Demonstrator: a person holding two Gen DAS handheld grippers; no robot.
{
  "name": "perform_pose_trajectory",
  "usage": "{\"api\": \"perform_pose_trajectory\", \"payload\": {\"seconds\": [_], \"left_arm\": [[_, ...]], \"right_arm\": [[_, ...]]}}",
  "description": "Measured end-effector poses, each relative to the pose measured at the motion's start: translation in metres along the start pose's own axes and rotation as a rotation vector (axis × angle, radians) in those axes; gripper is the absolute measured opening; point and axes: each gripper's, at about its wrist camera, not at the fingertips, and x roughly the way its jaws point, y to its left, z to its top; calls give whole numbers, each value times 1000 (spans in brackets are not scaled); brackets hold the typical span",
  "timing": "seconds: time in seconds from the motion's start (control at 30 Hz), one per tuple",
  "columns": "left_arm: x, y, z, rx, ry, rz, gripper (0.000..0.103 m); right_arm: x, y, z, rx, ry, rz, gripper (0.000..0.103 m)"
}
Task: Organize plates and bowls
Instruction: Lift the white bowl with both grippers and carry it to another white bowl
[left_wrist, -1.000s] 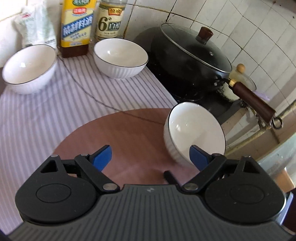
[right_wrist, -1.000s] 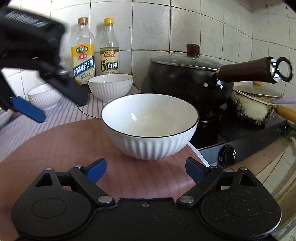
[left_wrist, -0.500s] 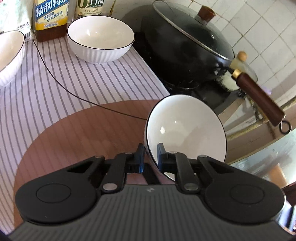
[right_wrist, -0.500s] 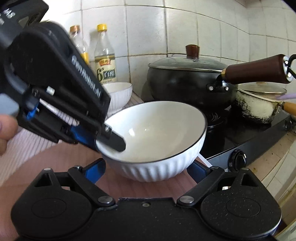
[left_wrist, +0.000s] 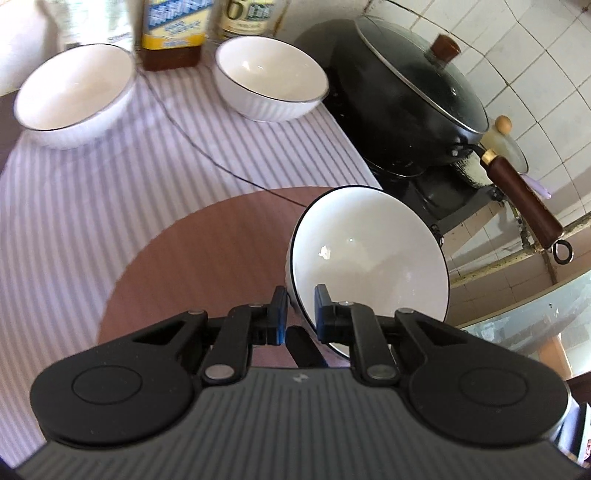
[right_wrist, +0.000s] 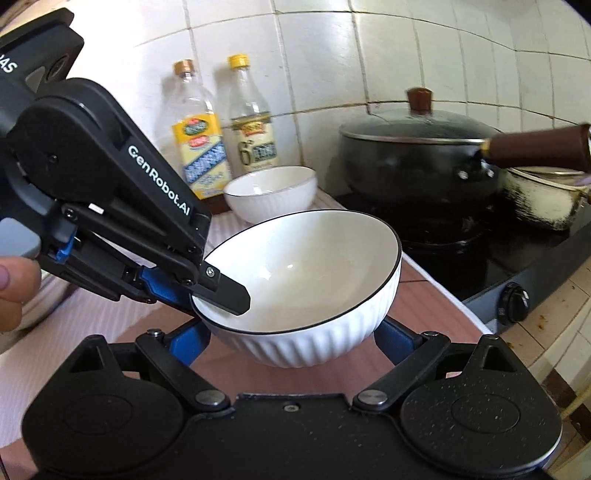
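My left gripper (left_wrist: 300, 314) is shut on the near rim of a white ribbed bowl (left_wrist: 373, 258) with a thin black edge and holds it tilted above the round brown mat (left_wrist: 207, 266). In the right wrist view the same bowl (right_wrist: 306, 280) hangs tilted, with the left gripper (right_wrist: 218, 295) clamped on its left rim. My right gripper (right_wrist: 291, 341) is open, its blue fingers on either side below the bowl, not touching it. Two more white bowls stand at the back: one at the far left (left_wrist: 74, 92), one by the bottles (left_wrist: 269, 83).
A striped cloth (left_wrist: 92, 206) covers the counter. Two bottles (right_wrist: 199, 147) stand against the tiled wall. A black lidded wok (left_wrist: 410, 99) with a wooden handle sits on the stove at right, a small pot (right_wrist: 543, 199) behind it. The counter edge drops off at right.
My left gripper went from open to shut on the bowl's rim, then lifted and tilted it off the mat. The left wrist view has pulled back, so the far left bowl shows fully again.
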Motion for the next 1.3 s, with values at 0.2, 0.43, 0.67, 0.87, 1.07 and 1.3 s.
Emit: {"api": "perform_pose_trajectory", "payload": {"seconds": [0.2,0.43,0.67,0.87,1.07,1.3], "left_arm": [[-36,18,-12,-21,-38,52,13],[-78,58,-33,-102,-74,123,13],[-103,100,-44,-175,-102,199,14],[-101,130,-43,-228,-103,199,14],[-82,150,-43,-278,-75,175,15],[-68,162,-44,-299,-52,166,16]], "right_arm": [[-11,28,6,-57,1,64,98],[-14,72,12,-183,14,178,98],[-7,115,6,-246,22,319,98],[12,139,4,-292,30,363,98],[25,145,-2,-333,63,375,98],[45,147,-13,-327,76,378,98]]}}
